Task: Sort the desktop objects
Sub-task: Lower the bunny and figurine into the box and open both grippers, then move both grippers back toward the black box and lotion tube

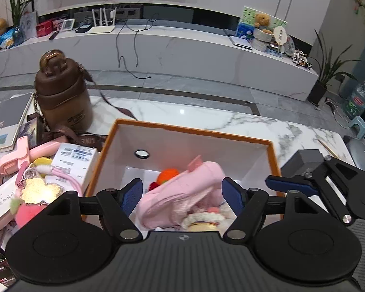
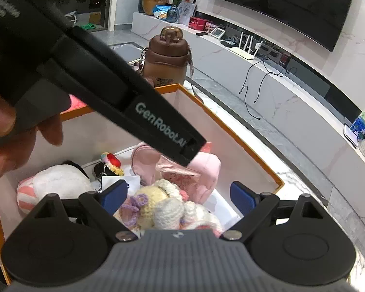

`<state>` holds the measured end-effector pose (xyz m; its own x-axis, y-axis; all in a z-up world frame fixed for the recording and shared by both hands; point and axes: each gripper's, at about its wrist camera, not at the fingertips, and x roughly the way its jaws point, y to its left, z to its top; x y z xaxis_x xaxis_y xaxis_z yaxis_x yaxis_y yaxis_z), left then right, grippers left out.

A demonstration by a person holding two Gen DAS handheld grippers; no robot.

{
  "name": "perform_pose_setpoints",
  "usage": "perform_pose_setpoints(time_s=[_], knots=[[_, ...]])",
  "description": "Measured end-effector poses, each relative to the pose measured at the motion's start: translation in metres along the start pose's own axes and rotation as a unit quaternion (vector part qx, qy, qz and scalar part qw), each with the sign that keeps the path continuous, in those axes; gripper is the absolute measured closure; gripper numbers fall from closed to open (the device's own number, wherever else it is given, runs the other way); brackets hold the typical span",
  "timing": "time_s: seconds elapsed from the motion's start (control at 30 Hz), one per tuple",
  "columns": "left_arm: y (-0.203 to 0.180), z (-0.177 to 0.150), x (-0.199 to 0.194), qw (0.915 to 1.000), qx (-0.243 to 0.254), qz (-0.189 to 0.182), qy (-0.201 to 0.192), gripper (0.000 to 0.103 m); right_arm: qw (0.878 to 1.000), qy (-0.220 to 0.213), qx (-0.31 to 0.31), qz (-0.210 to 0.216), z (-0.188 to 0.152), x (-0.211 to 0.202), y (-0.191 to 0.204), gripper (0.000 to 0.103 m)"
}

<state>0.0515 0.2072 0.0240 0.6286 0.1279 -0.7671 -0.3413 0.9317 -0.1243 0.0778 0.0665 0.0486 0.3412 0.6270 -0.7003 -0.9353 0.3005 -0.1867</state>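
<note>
Both tongs, left (image 1: 182, 192) and right (image 2: 179, 196), hang released above the orange-rimmed box (image 1: 231, 137) on the marble worktop (image 1: 255, 121); the pink pouch (image 1: 182, 194) lies inside, ungripped.

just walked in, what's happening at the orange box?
A person is sorting desk clutter into the orange-rimmed box, a hand-held gripper in each hand. Both the left hand-held gripper and the right hand-held gripper hang open and empty over the box. The pink pouch and crocheted toys already lie inside. The brown bottle and the pile at the left edge of the left view remain outside on the table.
</note>
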Motion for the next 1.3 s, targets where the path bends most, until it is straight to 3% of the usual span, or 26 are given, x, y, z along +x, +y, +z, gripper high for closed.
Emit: perform_pose_setpoints(time_s=[0.63,1.3], knots=[[-0.059,0.016,-0.005,0.999,0.025,-0.032,-0.018,0.017,0.998,-0.023,0.056,-0.02,-0.026,-0.043,-0.029,0.011],[-0.125,0.021,0.016,0.9971,0.048,-0.059,-0.005,0.017,0.993,-0.006,0.102,-0.058,-0.081,-0.071,-0.074,0.011]])
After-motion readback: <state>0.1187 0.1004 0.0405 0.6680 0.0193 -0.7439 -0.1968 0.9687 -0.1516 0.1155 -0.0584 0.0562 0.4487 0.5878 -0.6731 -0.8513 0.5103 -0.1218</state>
